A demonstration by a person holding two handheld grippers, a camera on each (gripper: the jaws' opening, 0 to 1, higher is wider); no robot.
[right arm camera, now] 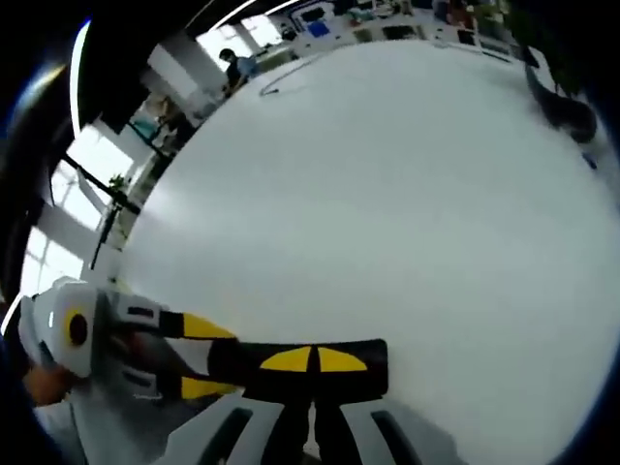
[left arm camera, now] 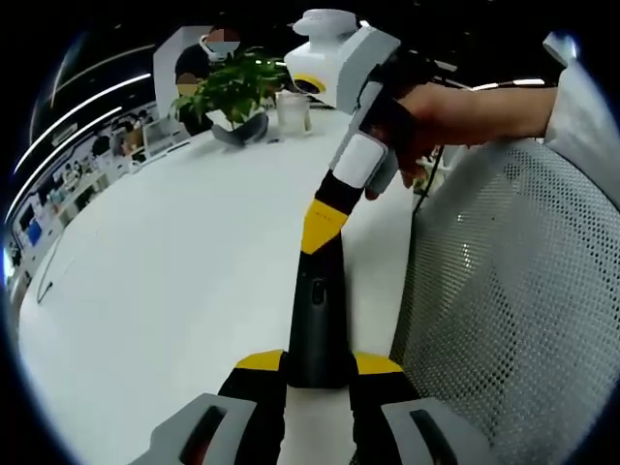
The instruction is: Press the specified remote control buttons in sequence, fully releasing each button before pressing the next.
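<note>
Two hand-held grippers meet at a black remote control (left arm camera: 317, 315) lying on the white surface (left arm camera: 165, 281). The left hand-held gripper (left arm camera: 318, 373) has its jaws closed on the remote's near end. The right hand-held gripper (left arm camera: 323, 225), coming in from the far right in a person's hand (left arm camera: 455, 116), has its jaws closed together, tips on the remote's far end. A potted plant (left arm camera: 232, 87) stands far off, a mesh chair (left arm camera: 523, 291) at right.

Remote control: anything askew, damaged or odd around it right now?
Nothing spilled or damaged. The remote control sits clamped in the left claw over the white table, and the right claw, tips shut, meets its top face.
</note>
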